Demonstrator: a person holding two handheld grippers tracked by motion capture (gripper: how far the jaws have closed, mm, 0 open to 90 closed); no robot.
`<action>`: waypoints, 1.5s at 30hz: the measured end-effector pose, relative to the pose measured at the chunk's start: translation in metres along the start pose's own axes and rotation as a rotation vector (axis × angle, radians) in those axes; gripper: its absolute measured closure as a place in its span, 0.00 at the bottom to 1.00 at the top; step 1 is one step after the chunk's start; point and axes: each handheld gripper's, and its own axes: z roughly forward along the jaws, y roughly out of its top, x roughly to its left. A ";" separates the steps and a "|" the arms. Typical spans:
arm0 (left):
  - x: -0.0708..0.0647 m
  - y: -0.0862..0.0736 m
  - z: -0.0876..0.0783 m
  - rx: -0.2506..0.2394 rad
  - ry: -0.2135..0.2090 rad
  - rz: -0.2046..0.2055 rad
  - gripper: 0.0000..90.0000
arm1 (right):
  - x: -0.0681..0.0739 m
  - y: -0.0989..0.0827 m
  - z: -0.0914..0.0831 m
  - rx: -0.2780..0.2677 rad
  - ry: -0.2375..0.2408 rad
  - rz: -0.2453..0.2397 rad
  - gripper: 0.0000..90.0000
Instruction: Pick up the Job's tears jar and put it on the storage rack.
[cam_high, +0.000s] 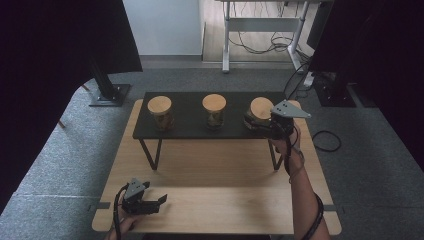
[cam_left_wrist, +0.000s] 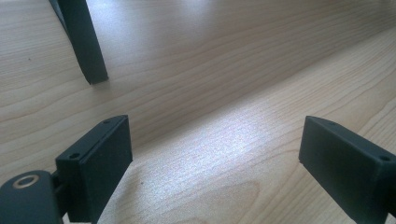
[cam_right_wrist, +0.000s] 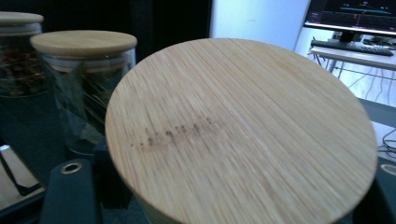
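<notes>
The right gripper (cam_high: 264, 126) is raised to the black shelf (cam_high: 187, 127) at its right end, with its jaws closed on the right-hand glass jar (cam_high: 252, 120). In the right gripper view, the jar's round bamboo lid (cam_right_wrist: 243, 135) lies tilted toward the camera between the 2 black jaws, which flank it low at left and right. A faint dark marking runs across the lid's grain. The person's right hand (cam_high: 286, 145) and forearm reach up from the bottom edge of the high view to this gripper, with dark bands at the wrist and further down the arm.

The left gripper (cam_high: 161, 200) rests low at the near left of the wooden table (cam_high: 215, 200), held by the left hand (cam_high: 122, 220). Its jaws stand wide apart with nothing between them; the left gripper view shows bare wood grain between the 2 pads and one black shelf leg (cam_left_wrist: 84, 44) standing on the tabletop beyond.

On the shelf, 2 further glass jars with bamboo lids stand upright: the middle jar (cam_high: 214, 112) and the left jar (cam_high: 160, 113), spaced well apart in a row. The right gripper view shows dried plant matter inside both. Behind the table are grey carpet (cam_high: 65, 150), a desk frame (cam_high: 260, 25) with cables, and a monitor (cam_right_wrist: 355, 16).
</notes>
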 end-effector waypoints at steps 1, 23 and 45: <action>0.000 0.000 0.000 0.000 -0.001 0.001 0.10 | 0.000 -0.001 0.001 0.000 -0.004 0.002 0.27; -0.001 0.000 0.001 0.005 0.004 0.010 0.10 | 0.001 -0.004 0.009 0.052 -0.100 -0.021 0.24; -0.002 0.000 0.001 0.009 0.011 0.010 0.10 | 0.005 -0.002 -0.005 0.064 -0.100 -0.018 0.14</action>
